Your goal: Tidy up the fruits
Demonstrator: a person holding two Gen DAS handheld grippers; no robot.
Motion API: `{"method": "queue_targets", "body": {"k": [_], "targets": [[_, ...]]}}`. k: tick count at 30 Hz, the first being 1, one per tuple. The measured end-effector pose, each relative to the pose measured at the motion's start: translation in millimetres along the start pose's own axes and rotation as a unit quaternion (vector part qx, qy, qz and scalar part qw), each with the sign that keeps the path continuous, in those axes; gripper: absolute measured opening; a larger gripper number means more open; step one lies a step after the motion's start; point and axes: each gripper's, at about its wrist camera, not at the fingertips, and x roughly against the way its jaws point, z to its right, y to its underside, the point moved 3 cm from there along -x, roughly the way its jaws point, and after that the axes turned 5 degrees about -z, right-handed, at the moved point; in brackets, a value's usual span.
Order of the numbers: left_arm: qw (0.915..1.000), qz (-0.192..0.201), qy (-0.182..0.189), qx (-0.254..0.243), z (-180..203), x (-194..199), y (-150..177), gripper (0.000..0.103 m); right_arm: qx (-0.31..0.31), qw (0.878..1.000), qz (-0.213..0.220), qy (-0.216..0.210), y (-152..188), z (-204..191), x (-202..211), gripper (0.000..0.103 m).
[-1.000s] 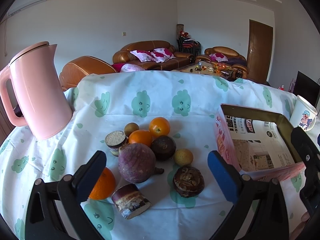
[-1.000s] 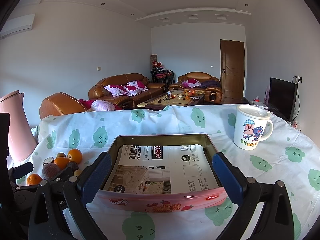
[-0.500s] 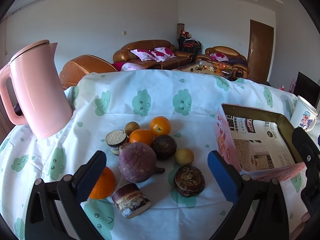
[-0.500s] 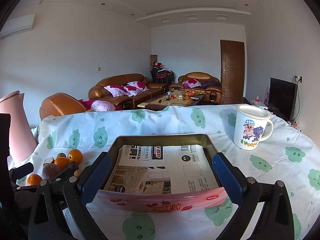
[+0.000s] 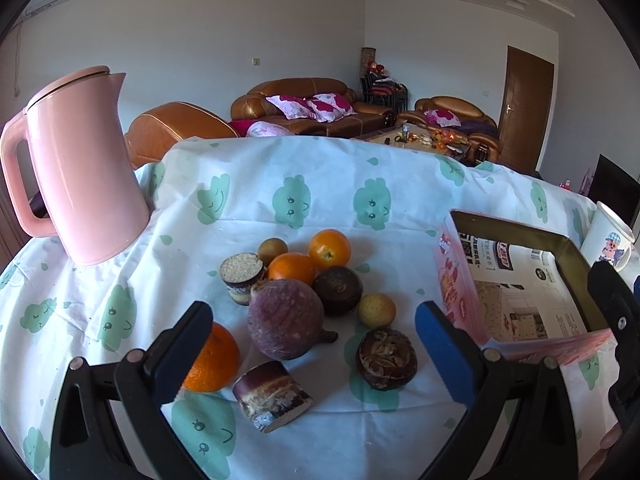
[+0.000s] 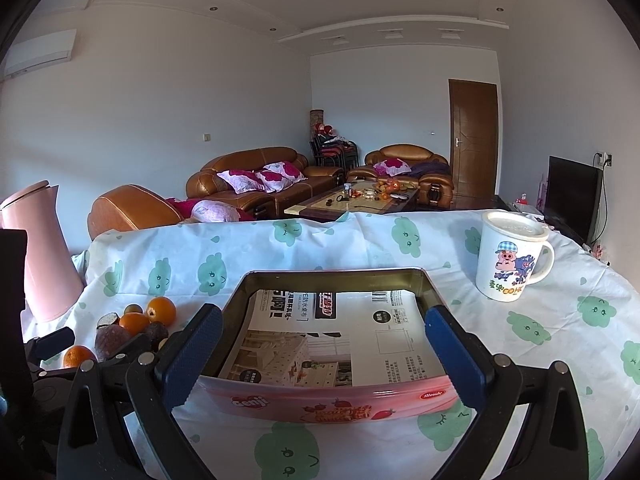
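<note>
Table [image 5: 320, 184] under a white cloth with green cloud faces carries everything. Pink kettle [image 5: 80, 168] stands at its left edge; the open tin box [image 6: 336, 332], lined with printed paper and holding no fruit, sits toward the right edge, a cartoon mug [image 6: 510, 256] beyond it.

Fruit lies loose mid-table, left of the tin: a big purple round one [image 5: 285, 323] central, oranges [image 5: 292, 268] behind, one orange [image 5: 212, 360] near the front edge, a dark fruit [image 5: 338, 289], small yellowish fruit [image 5: 376, 310], cut cane-like pieces [image 5: 272, 396].

Step in hand, by my reading: first pick not yet made. Next move calls for closing on one fruit and carrying it to the tin.

Left gripper [image 5: 312, 344] hovers low over the pile, fingers spread wide, holding nothing. Right gripper [image 6: 322, 352] is level over the tin's near wall, equally wide, also unloaded.
</note>
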Motion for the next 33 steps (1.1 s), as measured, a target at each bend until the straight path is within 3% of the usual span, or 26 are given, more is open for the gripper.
{"method": "queue_targets", "body": {"k": [18, 23, 29, 30, 33], "targets": [[0.9996, 0.006, -0.025, 0.010, -10, 10, 3, 0.103, 0.006, 1.000, 0.014, -0.012, -1, -2, 5, 0.102], [0.9997, -0.003, -0.021, -0.016, -25, 23, 10, 0.103, 0.008, 0.999, 0.003, -0.047, 0, -9, 4, 0.102], [0.9986, -0.013, -0.049, -0.013, -85, 37, 22, 0.103, 0.023, 0.994, -0.036, -0.103, 7, -22, -4, 0.101], [0.9985, -0.016, -0.049, -0.014, -94, 38, 24, 0.103, 0.027, 0.991, -0.045, -0.120, 8, -26, -6, 0.096], [0.9979, -0.027, -0.057, -0.012, -113, 38, 31, 0.103, 0.049, 0.980, -0.084, -0.173, 16, -45, -14, 0.067]]}}
